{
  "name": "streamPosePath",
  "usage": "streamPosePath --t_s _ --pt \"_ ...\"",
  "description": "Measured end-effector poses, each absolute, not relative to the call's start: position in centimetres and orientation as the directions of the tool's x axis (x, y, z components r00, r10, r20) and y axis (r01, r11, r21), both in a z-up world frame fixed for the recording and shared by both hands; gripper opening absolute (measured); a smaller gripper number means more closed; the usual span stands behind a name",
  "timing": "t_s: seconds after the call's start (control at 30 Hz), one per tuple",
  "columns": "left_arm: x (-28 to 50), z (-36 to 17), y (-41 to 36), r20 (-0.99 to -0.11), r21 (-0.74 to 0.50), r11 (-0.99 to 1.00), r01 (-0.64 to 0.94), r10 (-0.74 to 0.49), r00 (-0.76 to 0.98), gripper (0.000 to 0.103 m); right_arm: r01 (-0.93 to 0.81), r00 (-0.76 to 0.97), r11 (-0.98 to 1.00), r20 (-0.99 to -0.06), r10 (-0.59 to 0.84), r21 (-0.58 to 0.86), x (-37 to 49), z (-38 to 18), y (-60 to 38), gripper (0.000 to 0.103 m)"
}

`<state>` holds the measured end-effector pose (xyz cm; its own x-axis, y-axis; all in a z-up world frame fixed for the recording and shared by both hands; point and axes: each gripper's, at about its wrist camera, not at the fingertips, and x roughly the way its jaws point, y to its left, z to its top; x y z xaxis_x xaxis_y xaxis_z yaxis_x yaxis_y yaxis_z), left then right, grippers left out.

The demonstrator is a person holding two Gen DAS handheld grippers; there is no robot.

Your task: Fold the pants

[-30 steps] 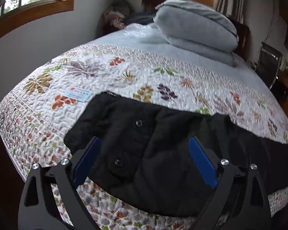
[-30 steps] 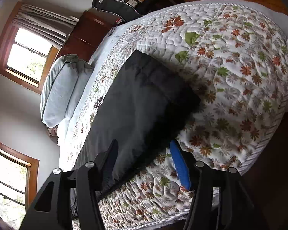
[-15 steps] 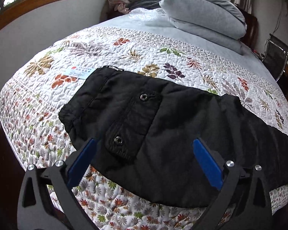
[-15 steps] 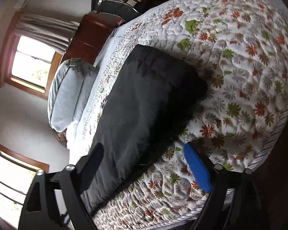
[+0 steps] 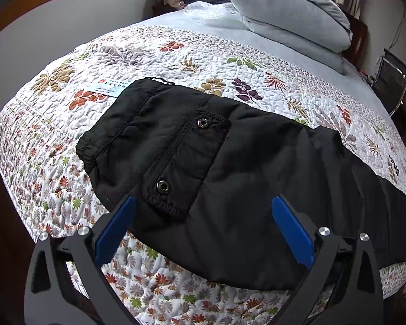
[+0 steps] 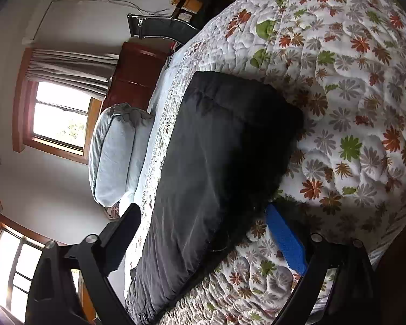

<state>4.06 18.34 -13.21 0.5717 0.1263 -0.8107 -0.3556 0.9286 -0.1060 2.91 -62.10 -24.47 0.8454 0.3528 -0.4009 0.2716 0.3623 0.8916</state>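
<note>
Pants: black padded fabric pants [image 5: 243, 178], lying flat along the near edge of the bed, waist end at the left in the left wrist view, legs running off to the right.
Pants detail: a flapped pocket with two round metal snap buttons [image 5: 203, 122] faces up near the waistband.
Leg end: in the right wrist view the black pants [image 6: 216, 162] end in a squared hem toward the far side, resting on the quilt.
Quilt: white quilted bedspread printed with red, green and brown leaves [image 5: 154, 54], spread under the pants and over the bed's near half.
Label: a small white printed tag [image 5: 109, 86] sewn on the quilt, just left of the waistband.
Pillows: two pale grey pillows [image 5: 289, 13] stacked at the far end of the bed, well apart from the pants.
Left gripper: black two-finger gripper with blue pads [image 5: 203, 216], jaws spread wide and released, hovering over the pocket area; nothing is pinched.
Right gripper: black gripper with a blue pad [image 6: 203, 224], jaws opening, straddling the near edge of the pants leg without pressing on it.
Chair: a black chair with a chrome frame [image 5: 392, 81] stands at the far right beside the bed.
</note>
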Motion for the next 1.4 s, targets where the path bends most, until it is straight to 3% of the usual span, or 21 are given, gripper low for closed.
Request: streamPosePath --t_s 0.1,0.37,0.43,0.67,0.73,0.8,1.4 --pt "4.1 -13.4 18.3 -0.814 -0.098 0.930 -0.355 0.131 0.567 0.100 0.232 0.858 0.347 -0.359 0.366 0.909 3.2 -24.5 -61.8 0.094" --pt "4.2 -13.9 18.5 -0.823 -0.080 0.934 -0.349 0.136 0.552 0.100 0.224 0.863 0.363 -0.357 0.358 0.905 4.8 -24.6 -61.1 0.089" --pt "4.3 -14.2 18.4 -0.827 -0.072 0.935 -0.347 0.138 0.545 0.100 0.224 0.865 0.374 -0.360 0.350 0.900 5.1 -24.6 -61.0 0.070" --pt "4.5 -14.7 17.9 -0.835 -0.020 0.946 -0.324 0.162 0.526 0.100 0.204 0.871 0.377 -0.344 0.351 0.903 5.0 -25.0 -61.4 0.037" --pt "4.6 -14.9 17.7 -0.836 -0.004 0.949 -0.317 0.170 0.521 0.100 0.200 0.872 0.392 -0.346 0.348 0.898 4.9 -24.8 -61.5 0.022" --pt "4.6 -15.0 17.6 -0.837 0.009 0.951 -0.311 0.178 0.518 0.100 0.191 0.873 0.410 -0.345 0.345 0.892 4.8 -24.5 -61.5 0.016" --pt "4.3 -15.2 17.7 -0.835 -0.001 0.953 -0.302 0.165 0.524 0.100 0.096 0.884 0.574 -0.334 0.326 0.813 5.8 -18.0 -59.6 0.010"
